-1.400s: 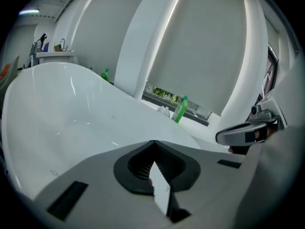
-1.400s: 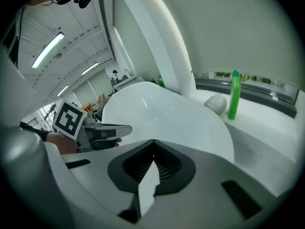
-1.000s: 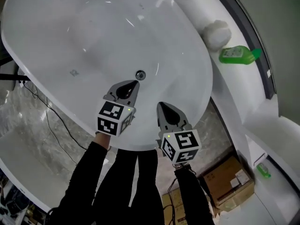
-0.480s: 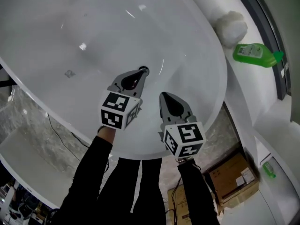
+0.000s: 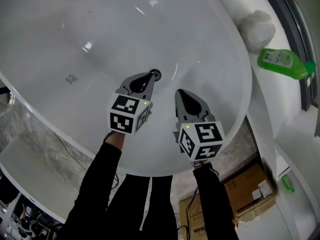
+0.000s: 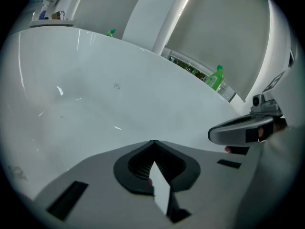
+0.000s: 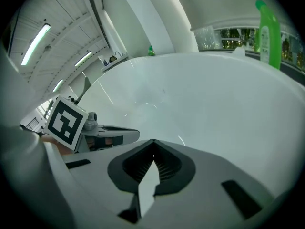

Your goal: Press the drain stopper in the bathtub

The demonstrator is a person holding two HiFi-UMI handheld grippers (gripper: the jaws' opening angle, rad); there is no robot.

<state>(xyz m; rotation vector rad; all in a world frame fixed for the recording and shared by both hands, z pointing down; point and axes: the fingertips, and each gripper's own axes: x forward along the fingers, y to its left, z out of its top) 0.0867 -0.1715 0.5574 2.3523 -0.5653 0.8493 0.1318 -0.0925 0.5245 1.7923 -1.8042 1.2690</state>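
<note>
A white oval bathtub point(image 5: 60, 44) fills the head view. Its round metal drain stopper point(image 5: 155, 74) sits on the tub floor near the centre. My left gripper point(image 5: 150, 77) is shut, and its tip lies right against the stopper's near edge. My right gripper point(image 5: 181, 94) is also shut and empty, hovering over the tub floor to the right of and nearer than the stopper. In the left gripper view the closed jaws point(image 6: 153, 143) point at bare tub wall; the stopper is hidden beneath them. The right gripper view shows its closed jaws point(image 7: 153, 142) and the left gripper point(image 7: 102, 135) beside them.
A green bottle point(image 5: 285, 63) and a white rounded object point(image 5: 257, 26) rest on the ledge at the right. Cardboard boxes point(image 5: 235, 194) sit on the floor below the tub's near rim point(image 5: 165, 169). Cables point(image 5: 65, 146) trail at the lower left.
My left gripper has advanced from short of the drain stopper up to its edge. The right gripper has followed forward a little. Both stay shut.
</note>
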